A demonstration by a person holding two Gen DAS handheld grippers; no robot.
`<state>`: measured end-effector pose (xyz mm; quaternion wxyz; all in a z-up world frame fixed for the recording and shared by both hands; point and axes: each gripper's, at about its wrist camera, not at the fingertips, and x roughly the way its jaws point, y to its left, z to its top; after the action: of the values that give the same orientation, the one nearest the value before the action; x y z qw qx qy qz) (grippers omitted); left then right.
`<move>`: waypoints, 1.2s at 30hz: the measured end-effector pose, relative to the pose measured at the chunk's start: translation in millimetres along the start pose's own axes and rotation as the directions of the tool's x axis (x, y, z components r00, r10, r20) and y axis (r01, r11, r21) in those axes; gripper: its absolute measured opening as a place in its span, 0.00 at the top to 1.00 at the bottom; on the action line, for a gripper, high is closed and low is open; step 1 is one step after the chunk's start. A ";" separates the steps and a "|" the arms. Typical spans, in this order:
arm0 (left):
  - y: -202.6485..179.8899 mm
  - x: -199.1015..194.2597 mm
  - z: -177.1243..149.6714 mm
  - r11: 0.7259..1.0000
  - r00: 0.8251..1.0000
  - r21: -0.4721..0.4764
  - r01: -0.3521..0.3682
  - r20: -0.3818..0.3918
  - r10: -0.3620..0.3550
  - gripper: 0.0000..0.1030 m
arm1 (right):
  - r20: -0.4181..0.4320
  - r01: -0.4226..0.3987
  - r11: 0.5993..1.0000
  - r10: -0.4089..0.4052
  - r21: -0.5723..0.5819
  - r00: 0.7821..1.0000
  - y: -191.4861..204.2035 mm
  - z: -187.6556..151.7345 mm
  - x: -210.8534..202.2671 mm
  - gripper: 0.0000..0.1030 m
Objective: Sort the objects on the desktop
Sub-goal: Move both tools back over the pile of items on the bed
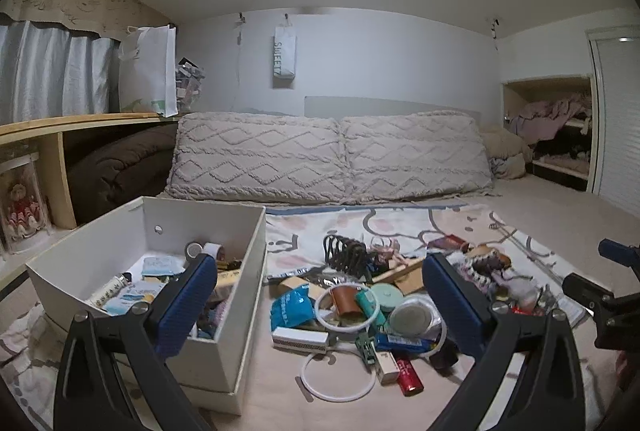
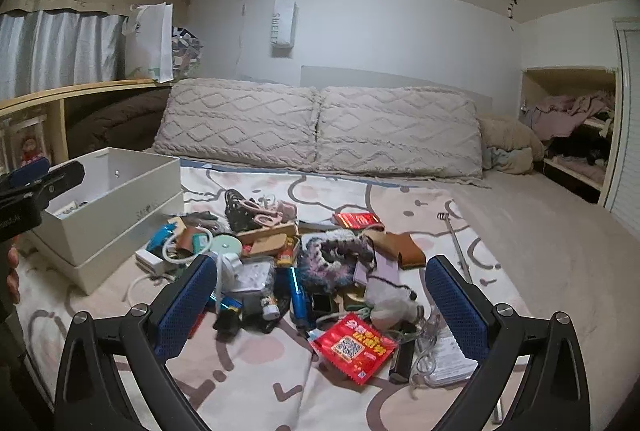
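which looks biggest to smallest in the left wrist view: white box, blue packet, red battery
1. white box
2. blue packet
3. red battery
The battery lies nearer the camera yet still looks smallest.

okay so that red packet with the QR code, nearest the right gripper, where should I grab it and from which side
Take the red packet by its near-left corner, which juts out over bare blanket. It lies flat and thin, so come in low from the near-left, one finger sliding under that edge. Its right side sits against a black object and clear wrapping, so avoid that side. The right gripper is open and probably wide enough.
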<state>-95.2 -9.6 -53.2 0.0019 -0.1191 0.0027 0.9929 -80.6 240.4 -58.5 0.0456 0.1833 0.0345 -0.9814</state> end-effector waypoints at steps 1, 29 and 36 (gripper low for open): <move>-3.0 2.6 -5.3 1.000 1.000 0.015 0.009 -0.006 -0.009 0.00 | -0.014 0.003 1.000 -0.003 0.004 1.000 -0.7 -4.0 4.2 0.00; -12.2 75.7 -87.8 0.997 0.909 -0.014 0.079 -0.410 -0.078 0.00 | -0.299 0.101 0.993 -0.116 -0.064 0.947 -18.1 -66.9 61.1 0.17; -6.3 88.8 -97.9 0.997 0.875 -0.051 0.061 -0.478 -0.078 0.00 | -0.357 0.100 0.989 -0.132 -0.109 0.925 -12.4 -77.4 75.8 0.49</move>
<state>-158.3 -3.5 -169.4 0.0349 -0.3612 -0.0183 0.9317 -124.8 253.4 -157.3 -0.0116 0.3567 0.0969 -0.9291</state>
